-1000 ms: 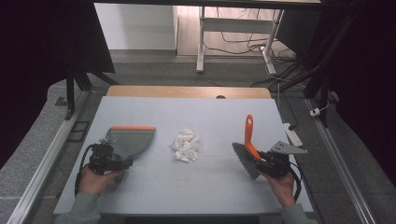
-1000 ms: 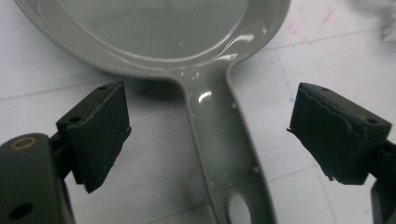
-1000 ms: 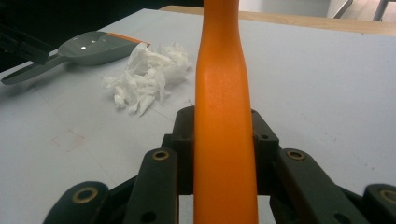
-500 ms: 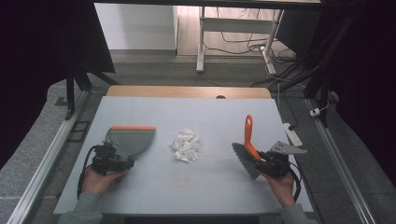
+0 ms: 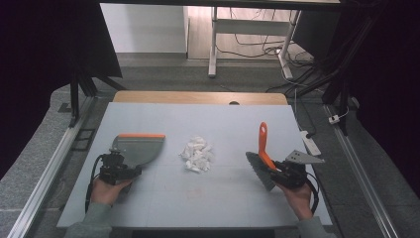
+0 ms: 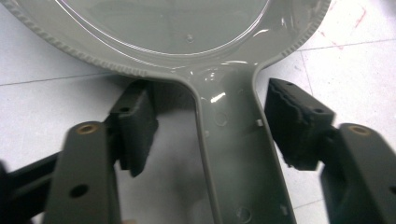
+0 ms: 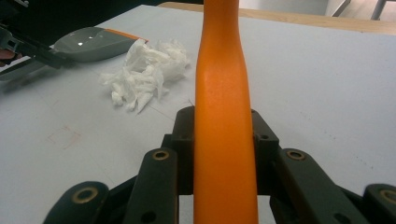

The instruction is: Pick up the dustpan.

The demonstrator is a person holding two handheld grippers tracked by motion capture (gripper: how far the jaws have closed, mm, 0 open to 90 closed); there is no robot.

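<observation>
The left claw (image 6: 205, 140) has just been closing around the grey dustpan's handle (image 6: 233, 154), pads not yet pressing. The right claw (image 7: 224, 140) is gripping the orange brush (image 5: 263, 144). Next, probably: clamp, then sweep the paper scraps (image 5: 196, 153) across the counter (image 5: 198, 198).

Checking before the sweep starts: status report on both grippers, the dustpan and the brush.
Left gripper closing round dustpan handle, pads not yet touching. Right gripper shut on brush. Paper scraps between them, nothing blocking.
</observation>
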